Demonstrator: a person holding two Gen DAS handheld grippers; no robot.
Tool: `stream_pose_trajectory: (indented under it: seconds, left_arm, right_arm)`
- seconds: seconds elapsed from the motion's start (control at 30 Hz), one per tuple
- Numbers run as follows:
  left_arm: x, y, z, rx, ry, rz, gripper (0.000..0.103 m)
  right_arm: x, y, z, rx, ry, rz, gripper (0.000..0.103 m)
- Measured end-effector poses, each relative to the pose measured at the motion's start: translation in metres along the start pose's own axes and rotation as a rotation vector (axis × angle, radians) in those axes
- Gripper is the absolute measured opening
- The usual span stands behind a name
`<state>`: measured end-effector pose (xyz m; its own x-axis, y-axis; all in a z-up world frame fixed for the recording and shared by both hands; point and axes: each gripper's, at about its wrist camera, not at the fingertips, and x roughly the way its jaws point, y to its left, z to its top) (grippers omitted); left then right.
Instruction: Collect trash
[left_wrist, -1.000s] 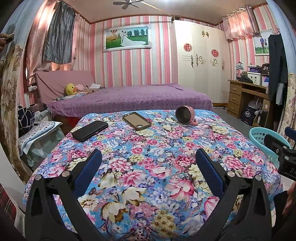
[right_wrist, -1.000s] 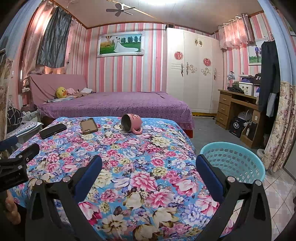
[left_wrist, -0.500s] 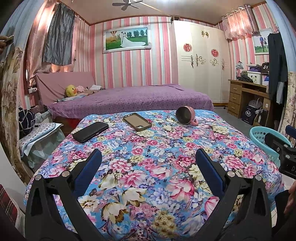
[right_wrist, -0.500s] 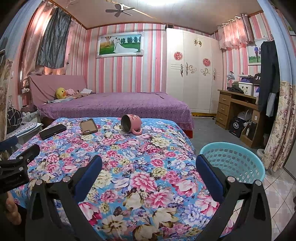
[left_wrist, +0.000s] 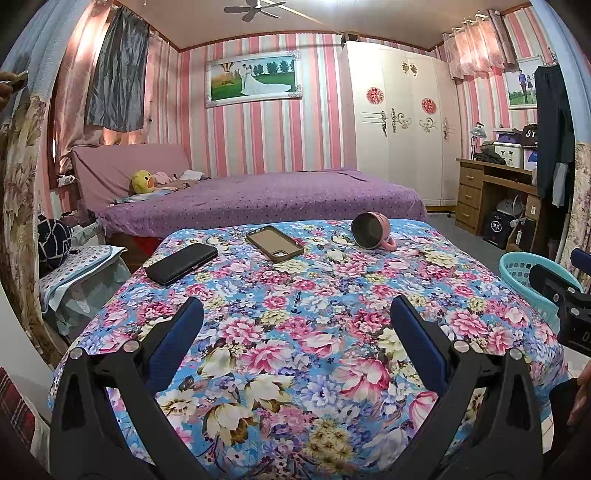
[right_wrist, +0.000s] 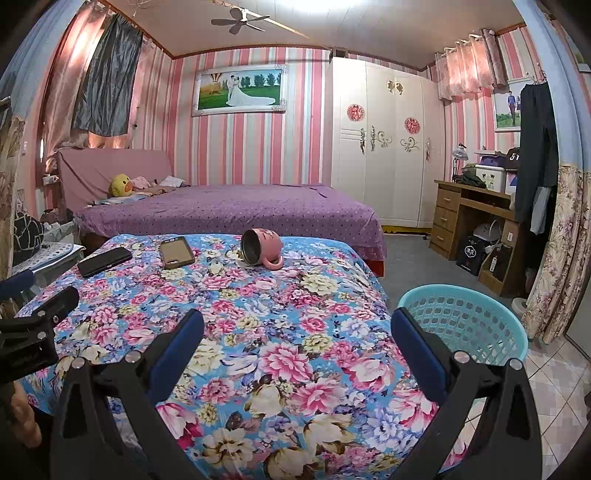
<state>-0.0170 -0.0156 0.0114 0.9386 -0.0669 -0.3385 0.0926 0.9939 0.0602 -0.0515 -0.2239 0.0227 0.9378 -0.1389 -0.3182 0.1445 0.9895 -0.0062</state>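
Both hand-held grippers sit low in their frames with nothing between the fingers: my left gripper (left_wrist: 295, 325) is spread wide over the flowered tablecloth (left_wrist: 288, 332), and my right gripper (right_wrist: 295, 328) is just as wide apart at the cloth's right edge. Neither touches any object.

At the centre of the left view, a pink mug (left_wrist: 371, 230) lies on its side near the far edge of the table, its mouth turned toward me. Left of it lies a phone in a brown case (left_wrist: 274, 243), and further left a black phone (left_wrist: 181, 263), each apart from the others.

Lower right in the right view, a turquoise basket (right_wrist: 461, 325) stands on the tiled floor just beside the table; I see nothing in the part of it that shows. Across the upper middle of both frames, a purple bed (right_wrist: 229, 214) fills the background.
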Motion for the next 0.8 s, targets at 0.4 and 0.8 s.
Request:
stream_pose_trajectory:
  seconds: [0.4,0.8]
  left_arm:
    - [-0.0001,0.0006,0.0,-0.004,0.0,0.001,0.098]
    - [0.0006,0.0002,-0.0013,-0.001,-0.006,0.005,0.098]
  right_arm:
    - [-0.0011,-0.001,0.0006,0.002,-0.003,-0.001,0.099]
    - [-0.0024,-0.0021,0.0036,-0.002,-0.002,-0.001,0.099]
